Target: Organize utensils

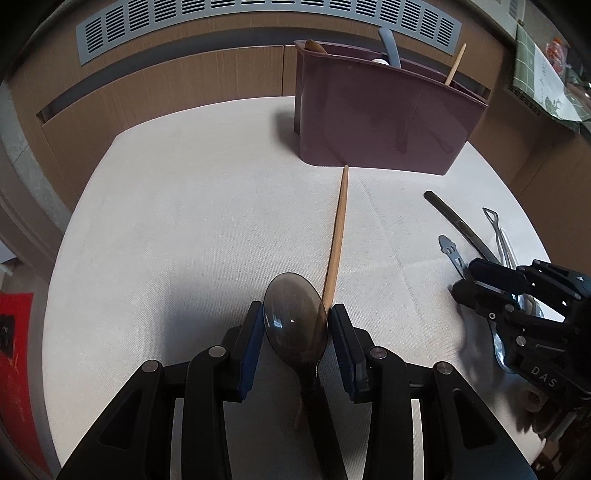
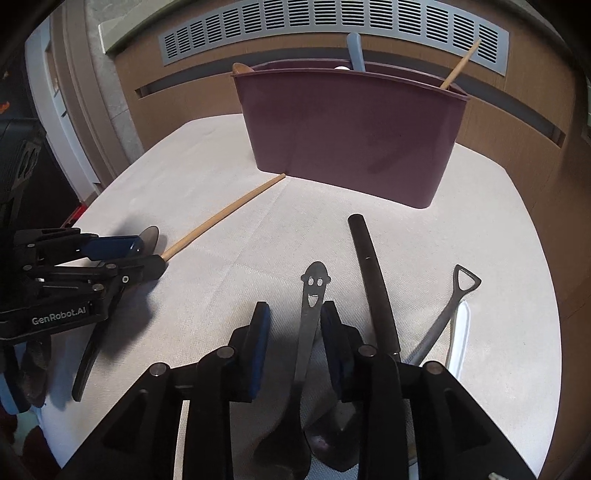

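Observation:
A maroon utensil holder (image 1: 380, 118) stands at the back of the table and shows in the right wrist view (image 2: 351, 136) too; several utensils stick out of it. My left gripper (image 1: 295, 317) is open around the bowl of a dark translucent spoon (image 1: 295, 317) that lies on the table. A wooden chopstick (image 1: 338, 236) lies beside it, pointing at the holder. My right gripper (image 2: 293, 317) is open over the handle of a smiley-face metal spoon (image 2: 312, 295). A black-handled knife (image 2: 371, 273) and a shovel-handled utensil (image 2: 456, 295) lie to its right.
The utensils rest on a white cloth-covered table (image 1: 184, 221). A wooden cabinet with a grey vent grille (image 1: 258, 22) runs behind it. A patterned cloth (image 1: 543, 77) lies at the far right. My left gripper (image 2: 122, 254) shows at the left of the right wrist view.

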Tool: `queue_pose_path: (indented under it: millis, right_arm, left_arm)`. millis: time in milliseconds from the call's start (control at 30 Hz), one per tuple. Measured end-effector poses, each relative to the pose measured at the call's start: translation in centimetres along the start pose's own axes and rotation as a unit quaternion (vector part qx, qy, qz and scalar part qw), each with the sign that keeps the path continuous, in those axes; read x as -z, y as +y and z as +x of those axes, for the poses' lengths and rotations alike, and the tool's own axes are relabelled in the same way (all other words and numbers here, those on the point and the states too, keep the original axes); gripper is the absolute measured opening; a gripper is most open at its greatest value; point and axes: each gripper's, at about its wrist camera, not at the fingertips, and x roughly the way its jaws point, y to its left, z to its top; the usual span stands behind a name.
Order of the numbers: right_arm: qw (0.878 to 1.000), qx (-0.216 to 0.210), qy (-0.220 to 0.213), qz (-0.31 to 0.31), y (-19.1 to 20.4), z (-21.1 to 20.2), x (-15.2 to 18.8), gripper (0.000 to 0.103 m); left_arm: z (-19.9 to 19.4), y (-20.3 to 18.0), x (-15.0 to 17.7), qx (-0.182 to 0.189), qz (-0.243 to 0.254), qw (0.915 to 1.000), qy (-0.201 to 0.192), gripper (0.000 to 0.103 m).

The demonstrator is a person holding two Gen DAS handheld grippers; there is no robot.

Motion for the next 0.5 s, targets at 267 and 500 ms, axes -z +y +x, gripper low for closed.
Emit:
queue_pose_path:
  millis: [267, 500]
  right_arm:
    - [1.0, -0.007, -0.001, 0.001, -0.4, -0.9, 1.2, 0.027]
    - [1.0, -0.015, 0.014, 0.003, -0.1, -0.7, 0.7, 0.038]
  left_arm:
    - [-0.1, -0.4, 0.7, -0.016, -0.007, 0.9995, -0.026, 0.038]
    - [-0.9, 1.7, 1.3, 0.025, -0.068, 0.9963, -0.044, 0.034]
